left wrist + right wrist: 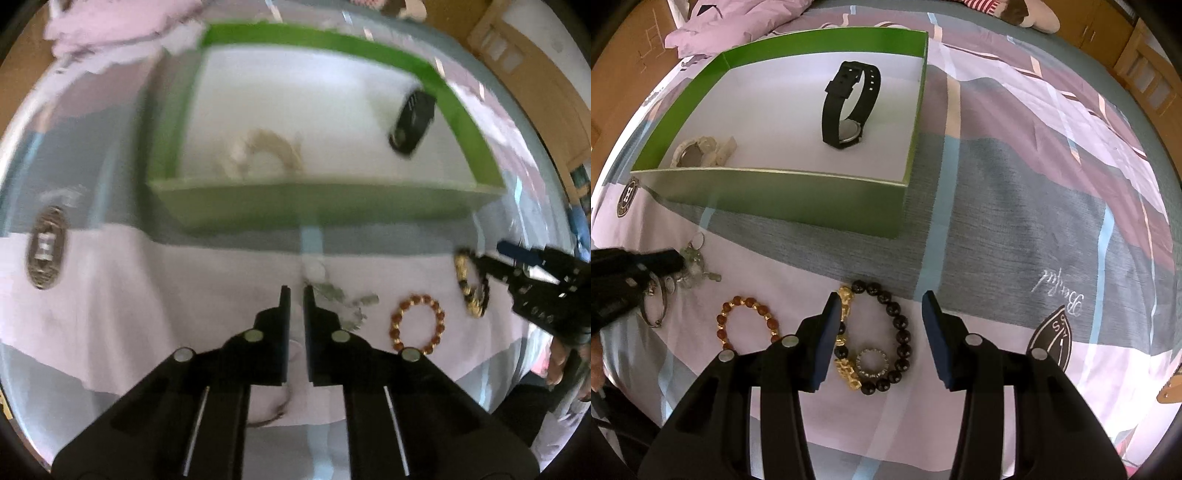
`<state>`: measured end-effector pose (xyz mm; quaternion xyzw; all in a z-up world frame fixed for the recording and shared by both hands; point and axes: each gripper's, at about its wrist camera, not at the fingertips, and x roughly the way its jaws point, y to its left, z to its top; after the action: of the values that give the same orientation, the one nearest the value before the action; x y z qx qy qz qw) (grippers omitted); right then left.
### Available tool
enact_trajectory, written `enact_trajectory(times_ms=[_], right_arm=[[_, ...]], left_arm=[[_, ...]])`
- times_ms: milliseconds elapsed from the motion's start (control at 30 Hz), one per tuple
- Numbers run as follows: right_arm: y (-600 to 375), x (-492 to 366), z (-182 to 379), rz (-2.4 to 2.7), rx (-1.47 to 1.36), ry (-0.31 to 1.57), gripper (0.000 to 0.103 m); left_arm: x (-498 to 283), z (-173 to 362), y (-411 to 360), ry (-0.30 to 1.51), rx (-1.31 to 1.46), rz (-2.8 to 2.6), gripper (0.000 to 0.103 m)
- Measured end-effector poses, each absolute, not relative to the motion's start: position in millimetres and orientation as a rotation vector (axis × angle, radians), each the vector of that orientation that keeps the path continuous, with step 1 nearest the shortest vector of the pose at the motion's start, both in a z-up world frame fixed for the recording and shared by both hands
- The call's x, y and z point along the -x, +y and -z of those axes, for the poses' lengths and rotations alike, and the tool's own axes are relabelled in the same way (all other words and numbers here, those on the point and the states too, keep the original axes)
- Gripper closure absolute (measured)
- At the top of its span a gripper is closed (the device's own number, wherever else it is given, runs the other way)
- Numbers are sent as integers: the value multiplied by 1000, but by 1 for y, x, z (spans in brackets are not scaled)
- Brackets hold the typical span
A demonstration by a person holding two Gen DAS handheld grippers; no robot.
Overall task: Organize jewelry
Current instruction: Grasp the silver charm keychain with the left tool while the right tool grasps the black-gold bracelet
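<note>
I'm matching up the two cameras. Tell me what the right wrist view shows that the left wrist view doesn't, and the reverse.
Right wrist view only: the whole black bead bracelet with its gold charms, a small sparkly ring lying inside it, and the right tool wide open above them.

Left wrist view only: the left tool from behind, its fingers nearly closed with a narrow gap.

Both: the green box holding a black watch and a pale watch, the amber bead bracelet, and the silvery keyring cluster.

Home bedroom: patchwork bedsheet (1015, 206), rumpled pink duvet (738, 18), wooden furniture (1145, 74) behind.
</note>
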<state>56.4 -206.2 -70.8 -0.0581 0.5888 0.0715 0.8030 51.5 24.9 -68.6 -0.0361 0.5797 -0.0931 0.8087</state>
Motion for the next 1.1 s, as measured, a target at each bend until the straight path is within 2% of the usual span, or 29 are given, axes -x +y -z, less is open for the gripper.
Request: enact_trajectory(times_ms=[167,233,400,467,533,667,733,1100], right_arm=[[-212,-58,73,-138,111,1266,58],[-213,-59,77,-136,111,1276,58],[-206,-62,97,-151,131,1343,58],[-202,-62,103,-153,151,1348,66],[-199,-61,100,-169,155,1331,92],[-199,-59,86,-211,99,1273,93],[-202,-59,76,-237,44,1235,93],[-208,-55,48,-302,-49,1178,93]], left_arm=[[-49,53,42,1208,85,193,96],[-50,59,41,1233,85,209,87],[-45,71,30,1280,62,244,75],[-44,72,28,1282,58,251,73],[-43,74,25,1286,57,254,72],[-45,79,21,1295,66,256,69],[-46,82,19,1294,75,259,64],[-48,104,0,1311,55,265,64]])
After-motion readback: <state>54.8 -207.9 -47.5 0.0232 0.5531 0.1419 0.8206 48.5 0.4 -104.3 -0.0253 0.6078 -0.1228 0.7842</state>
